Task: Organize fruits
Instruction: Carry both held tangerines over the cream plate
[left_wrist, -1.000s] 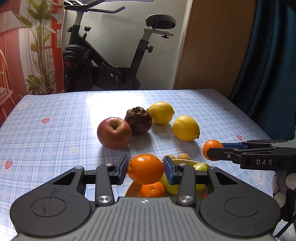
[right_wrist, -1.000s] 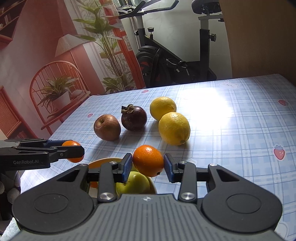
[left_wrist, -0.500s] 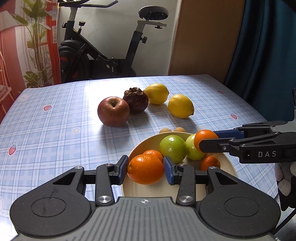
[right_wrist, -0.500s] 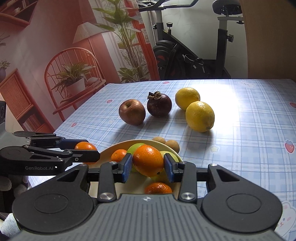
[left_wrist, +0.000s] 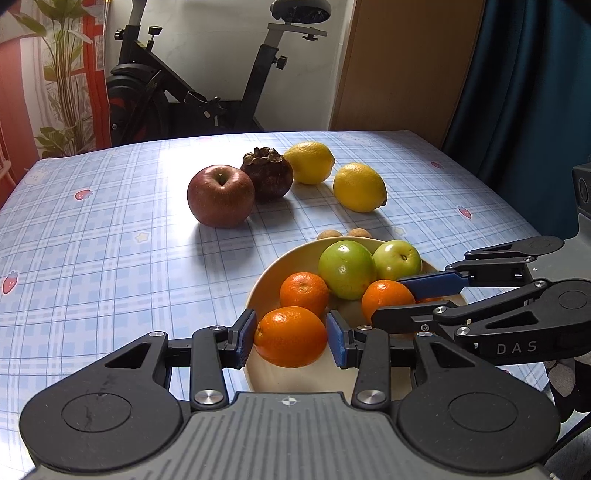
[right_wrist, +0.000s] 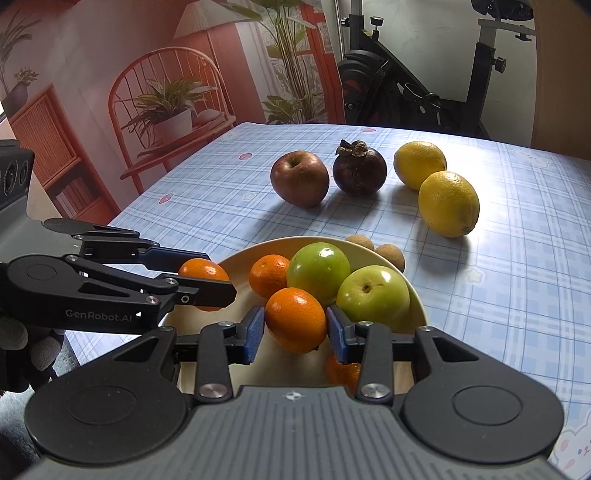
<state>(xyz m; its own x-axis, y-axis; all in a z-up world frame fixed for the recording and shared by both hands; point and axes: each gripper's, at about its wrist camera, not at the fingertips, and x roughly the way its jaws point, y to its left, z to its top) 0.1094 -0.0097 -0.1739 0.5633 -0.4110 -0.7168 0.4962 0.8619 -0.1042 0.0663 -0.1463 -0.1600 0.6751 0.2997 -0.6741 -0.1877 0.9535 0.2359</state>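
Orange fruit fills both grippers. The left gripper (left_wrist: 291, 338) is closed on an orange (left_wrist: 290, 335) held over the near-left rim of the cream bowl (left_wrist: 269, 269); whether it touches the bowl is unclear. The right gripper (right_wrist: 295, 328) pinches a smaller orange (right_wrist: 295, 319), lying just right of the left one and over the bowl's near side, beside two green apples (right_wrist: 318, 267). Both reach forward, roughly level, fingers pointing toward the far side of the surface (left_wrist: 92, 258). Each orange sits above the bowl, so release probably needs only a short descent. A red apple (left_wrist: 221, 195) and lemons (left_wrist: 360, 187) wait farther off.
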